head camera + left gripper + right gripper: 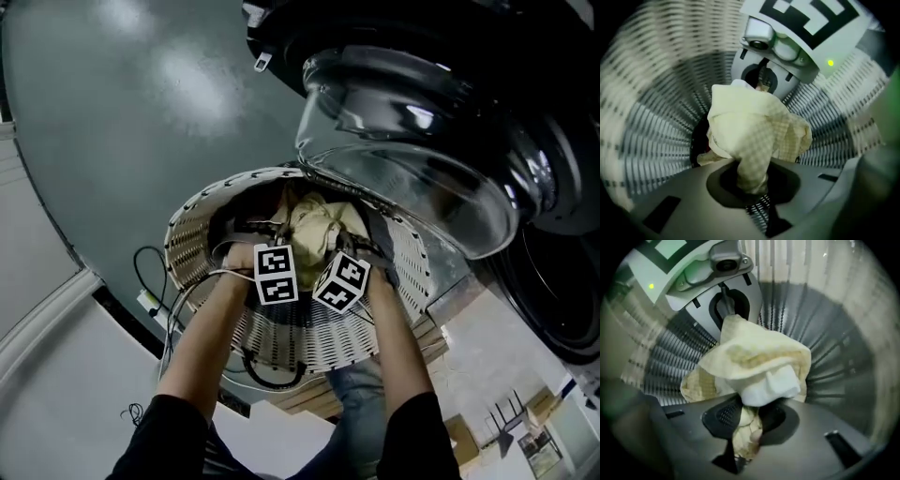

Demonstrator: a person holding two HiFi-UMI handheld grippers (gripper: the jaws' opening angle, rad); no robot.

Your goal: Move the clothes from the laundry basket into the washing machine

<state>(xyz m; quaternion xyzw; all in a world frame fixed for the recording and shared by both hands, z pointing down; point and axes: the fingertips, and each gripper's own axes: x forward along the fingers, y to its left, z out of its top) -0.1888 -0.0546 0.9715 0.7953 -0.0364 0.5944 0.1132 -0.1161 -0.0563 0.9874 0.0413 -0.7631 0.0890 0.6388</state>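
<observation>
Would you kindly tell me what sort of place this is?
Probably a laundry area: a washing machine with its round glass door open, a white slatted laundry basket, and a pale checked garment in it.

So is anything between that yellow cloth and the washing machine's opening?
Only the open door, which overhangs the far rim of the basket just above the cloth; nothing else visible is in the way.

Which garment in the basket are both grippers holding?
The pale yellow checked garment: left gripper and right gripper are both shut on it. The dark grey garment beside it lies ungripped in the laundry basket.
</observation>
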